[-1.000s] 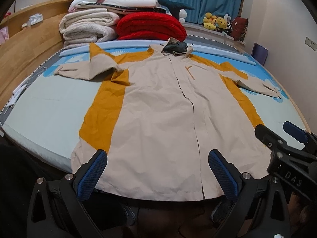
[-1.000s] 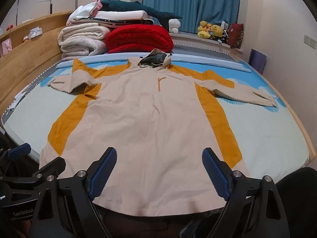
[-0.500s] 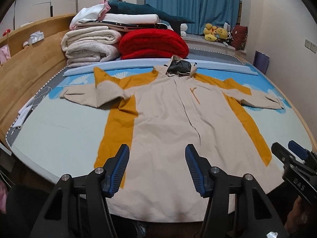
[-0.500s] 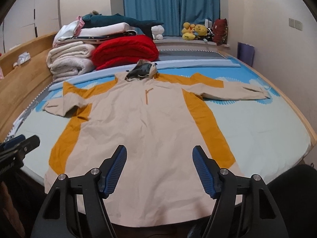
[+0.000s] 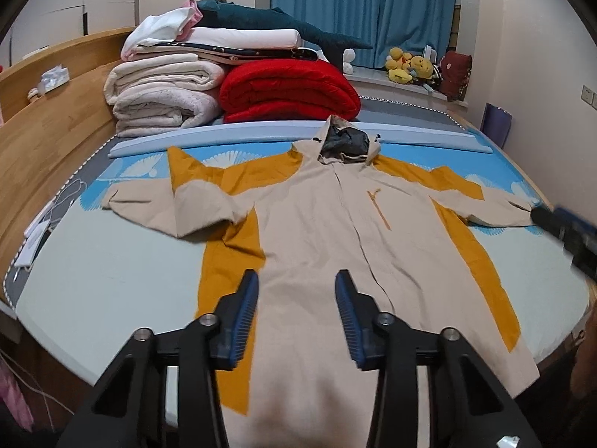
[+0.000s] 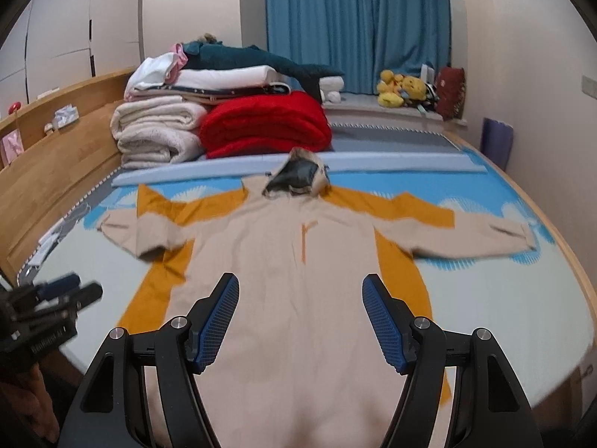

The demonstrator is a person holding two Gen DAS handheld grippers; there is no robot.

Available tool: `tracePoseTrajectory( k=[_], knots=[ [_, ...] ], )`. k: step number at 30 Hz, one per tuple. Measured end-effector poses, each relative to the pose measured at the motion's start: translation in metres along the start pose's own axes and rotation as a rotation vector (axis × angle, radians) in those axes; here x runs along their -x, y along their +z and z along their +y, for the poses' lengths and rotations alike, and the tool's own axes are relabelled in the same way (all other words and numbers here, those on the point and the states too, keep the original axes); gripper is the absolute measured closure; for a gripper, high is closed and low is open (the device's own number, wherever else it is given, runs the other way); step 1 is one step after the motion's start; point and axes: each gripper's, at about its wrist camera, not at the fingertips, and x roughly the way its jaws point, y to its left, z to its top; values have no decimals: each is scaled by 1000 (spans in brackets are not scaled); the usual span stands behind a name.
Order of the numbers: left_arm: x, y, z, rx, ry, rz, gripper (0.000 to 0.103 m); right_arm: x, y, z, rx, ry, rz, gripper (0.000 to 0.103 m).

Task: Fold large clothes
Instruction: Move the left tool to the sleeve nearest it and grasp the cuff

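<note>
A large beige jacket with orange side panels (image 5: 321,231) lies flat, front up, on the bed, hood at the far end and both sleeves spread out; it also shows in the right wrist view (image 6: 298,261). Its left sleeve (image 5: 164,205) is partly doubled over. My left gripper (image 5: 296,298) is open and empty above the lower part of the jacket. My right gripper (image 6: 300,306) is open and empty above the jacket's lower middle. Each gripper shows at the edge of the other's view, the right one (image 5: 567,231) and the left one (image 6: 56,298).
The bed has a light blue mat (image 5: 104,261) and a wooden headboard (image 5: 41,123) on the left. Folded white blankets (image 5: 164,93) and a red quilt (image 5: 287,89) are stacked at the far end. Plush toys (image 5: 410,67) sit by the blue curtain. A cable (image 5: 48,216) lies at the left edge.
Both grippers have risen and moved forward over the jacket. The left jaws have narrowed from their widest opening. The jacket has not moved.
</note>
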Motion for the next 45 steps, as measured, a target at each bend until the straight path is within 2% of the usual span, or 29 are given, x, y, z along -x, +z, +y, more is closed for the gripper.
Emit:
tracePoseTrajectory(
  k=[2, 4, 5, 6, 11, 13, 15, 16, 17, 19, 26, 28, 30, 35, 37, 39, 40, 41, 45],
  knots=[
    [-13, 14, 12, 2, 10, 5, 77, -17, 25, 1, 10, 13, -17, 49],
    [-28, 30, 30, 11, 47, 2, 77, -35, 49, 1, 8, 32, -35, 64],
    [-38, 41, 42, 19, 75, 0, 77, -45, 62, 1, 8, 45, -42, 78],
    [-46, 48, 52, 25, 92, 0, 77, -53, 72, 2, 12, 57, -49, 84],
    [-99, 70, 106, 86, 156, 27, 77, -102, 119, 8, 65, 59, -80, 82],
    [-120, 72, 128, 116, 163, 43, 77, -124, 124, 9, 94, 70, -78, 75],
    [-143, 72, 151, 165, 173, 68, 77, -141, 116, 7, 98, 70, -73, 54],
    [-152, 72, 163, 189, 181, 78, 77, -150, 111, 5, 91, 55, -52, 51],
    [-159, 71, 171, 211, 180, 87, 77, -165, 108, 2, 72, 50, 4, 51],
    [-177, 72, 190, 258, 174, 104, 77, -186, 107, -1, 33, 124, 82, 51],
    [-228, 69, 261, 409, 223, 130, 77, -221, 96, -2, 71, 99, 126, 51],
    [-240, 67, 279, 441, 243, 137, 77, -229, 95, -8, 57, 94, 144, 57],
    [-252, 64, 301, 491, 250, 139, 77, -236, 91, -13, 47, 88, 160, 92],
    [-276, 58, 347, 612, 246, 137, 75, -253, 87, -22, 36, 77, 204, 93],
    [-284, 56, 365, 675, 246, 136, 72, -259, 86, -23, 29, 78, 226, 90],
    [-291, 54, 382, 732, 247, 128, 68, -266, 83, -24, 25, 83, 258, 79],
    [-295, 52, 392, 765, 244, 122, 66, -268, 82, -25, 24, 88, 264, 67],
    [-300, 50, 401, 789, 244, 120, 66, -271, 80, -25, 25, 86, 268, 59],
    [-315, 40, 430, 866, 249, 123, 65, -285, 72, -24, 54, 74, 298, 58]
  ],
)
